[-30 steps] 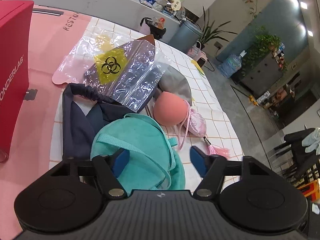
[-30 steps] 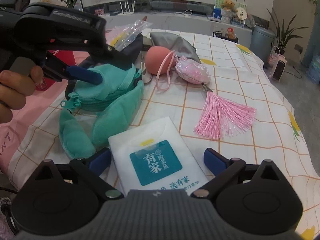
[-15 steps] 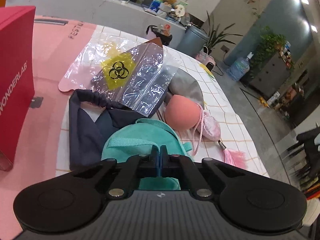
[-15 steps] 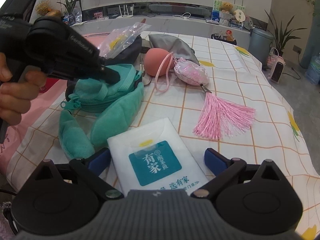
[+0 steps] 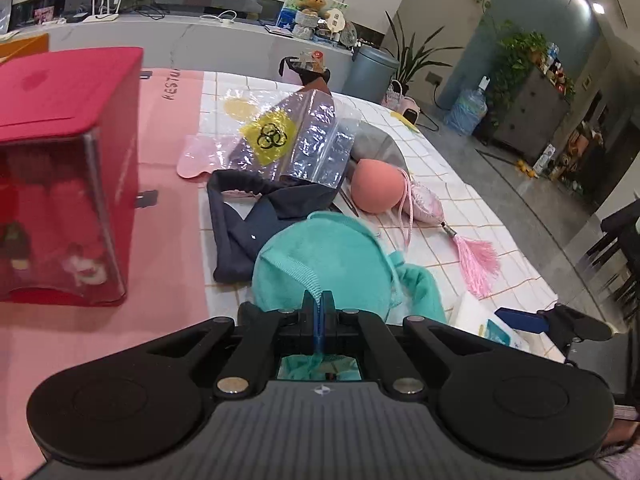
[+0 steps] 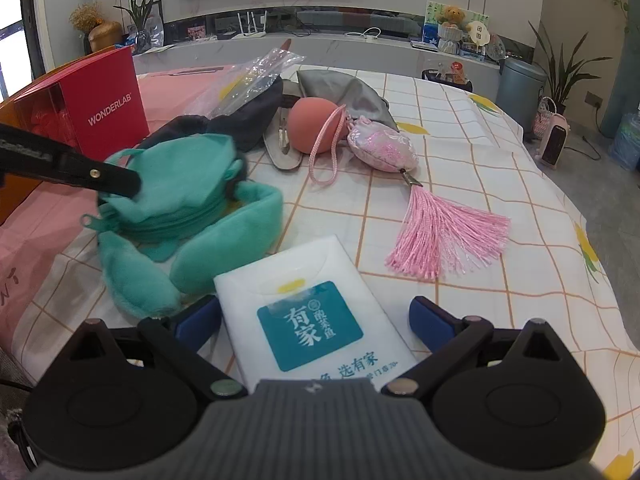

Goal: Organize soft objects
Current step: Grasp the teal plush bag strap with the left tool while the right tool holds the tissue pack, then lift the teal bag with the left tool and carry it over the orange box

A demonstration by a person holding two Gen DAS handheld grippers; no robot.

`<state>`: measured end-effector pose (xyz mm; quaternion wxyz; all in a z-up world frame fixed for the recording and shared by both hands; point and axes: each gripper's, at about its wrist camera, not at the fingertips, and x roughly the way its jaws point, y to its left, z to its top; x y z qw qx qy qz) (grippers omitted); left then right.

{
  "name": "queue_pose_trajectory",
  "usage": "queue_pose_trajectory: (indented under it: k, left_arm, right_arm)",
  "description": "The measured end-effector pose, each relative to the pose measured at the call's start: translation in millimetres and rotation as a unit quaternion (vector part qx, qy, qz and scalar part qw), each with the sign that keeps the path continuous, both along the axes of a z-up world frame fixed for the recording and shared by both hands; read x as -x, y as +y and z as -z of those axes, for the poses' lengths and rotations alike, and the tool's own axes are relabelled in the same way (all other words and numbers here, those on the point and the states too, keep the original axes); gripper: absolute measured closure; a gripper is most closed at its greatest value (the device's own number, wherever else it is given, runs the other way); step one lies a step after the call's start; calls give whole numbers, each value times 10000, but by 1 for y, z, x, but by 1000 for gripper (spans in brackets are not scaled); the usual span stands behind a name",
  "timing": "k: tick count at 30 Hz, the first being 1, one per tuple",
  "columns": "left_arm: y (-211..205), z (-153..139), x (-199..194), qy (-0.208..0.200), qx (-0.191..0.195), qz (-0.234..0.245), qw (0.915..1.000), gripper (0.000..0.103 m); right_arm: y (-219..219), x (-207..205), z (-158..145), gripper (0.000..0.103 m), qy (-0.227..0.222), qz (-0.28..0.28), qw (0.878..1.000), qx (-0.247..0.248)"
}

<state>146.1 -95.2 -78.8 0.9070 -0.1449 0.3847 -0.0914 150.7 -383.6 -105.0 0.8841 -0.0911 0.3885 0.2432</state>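
I see a table under a white checked cloth [image 6: 460, 184] with a pink mat [image 5: 168, 208] along one side. On the cloth: teal plush pouch [image 6: 176, 200], tissue pack [image 6: 316, 316], pink tasselled sachet [image 6: 382, 150], salmon ball [image 6: 316, 126], navy fabric [image 5: 256, 216]. Red box [image 5: 60, 176] on the mat.

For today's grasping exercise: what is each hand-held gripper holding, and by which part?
The left hand-held gripper is shut on the teal plush pouch, pinching its webbing strap. The right hand-held gripper is open astride the tissue pack, holding nothing.
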Motion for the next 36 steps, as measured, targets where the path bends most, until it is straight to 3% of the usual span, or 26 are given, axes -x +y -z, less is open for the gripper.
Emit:
queue_pose_trajectory:
  k: [6, 9, 10, 11, 17, 28, 36]
  left_arm:
    - [5, -18, 5, -344, 205, -16, 9992, 103]
    - [5, -24, 4, -415, 279, 7, 9987, 103]
    - [4, -26, 4, -440, 271, -1, 9987, 103]
    - [4, -27, 4, -461, 274, -8, 9986, 103]
    - [8, -34, 6, -562, 389, 36, 9977, 103]
    - [22, -54, 13, -834, 554, 17, 9950, 103]
    - [34, -76, 21, -978, 752, -53, 9923, 103]
  right_arm:
    - [0, 0, 0, 4, -11, 10, 10000, -6]
    - [-2, -1, -3, 15, -48, 85, 10000, 7]
    - [-4, 0, -5, 24, -49, 116, 9999, -29]
    - [-5, -2, -7, 27, -53, 187, 9998, -43]
    - [-2, -3, -10, 32, -44, 139, 9998, 121]
    - [5, 6, -39, 33, -262, -6, 9976, 635]
    - [-6, 16, -84, 33, -536, 482, 9966, 410]
